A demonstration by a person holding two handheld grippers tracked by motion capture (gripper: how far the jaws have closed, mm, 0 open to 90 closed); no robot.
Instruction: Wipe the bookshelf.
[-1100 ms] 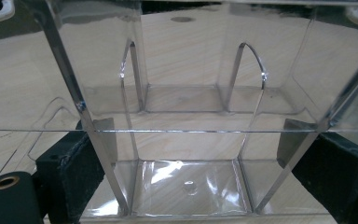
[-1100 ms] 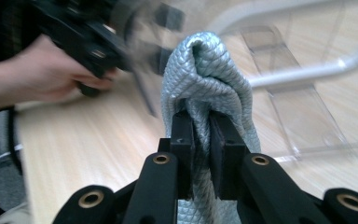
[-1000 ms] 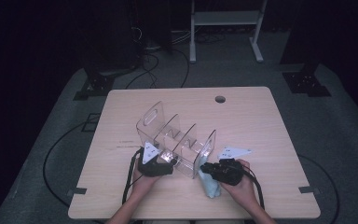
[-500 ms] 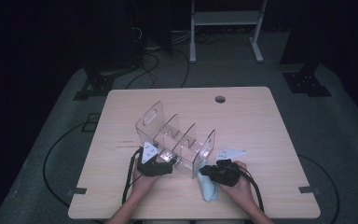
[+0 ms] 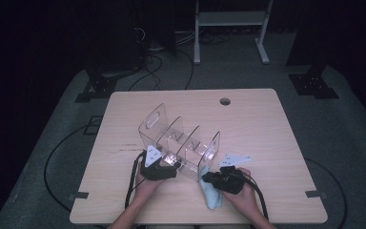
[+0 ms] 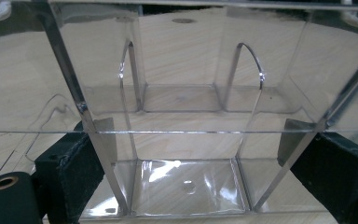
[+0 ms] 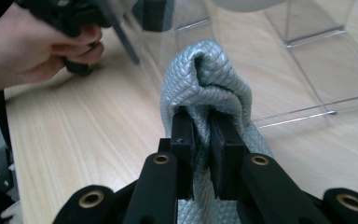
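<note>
A clear plastic organiser with several upright dividers stands in the middle of the wooden table. My left gripper reaches its near left end. In the left gripper view the two black pads sit against the outer walls of one compartment of the organiser, so that gripper is shut on it. My right gripper is shut on a folded pale blue-grey cloth, just in front of the organiser's right end. In the right gripper view the cloth bulges over the closed jaws of the gripper.
A round cable hole lies near the table's far edge. Cables trail from both grippers over the near edge. The hand holding the left gripper appears at the upper left of the right gripper view. A white stand is on the floor beyond.
The right gripper with the cloth has edged slightly left and toward the near edge. The left gripper and the organiser have stayed put.
</note>
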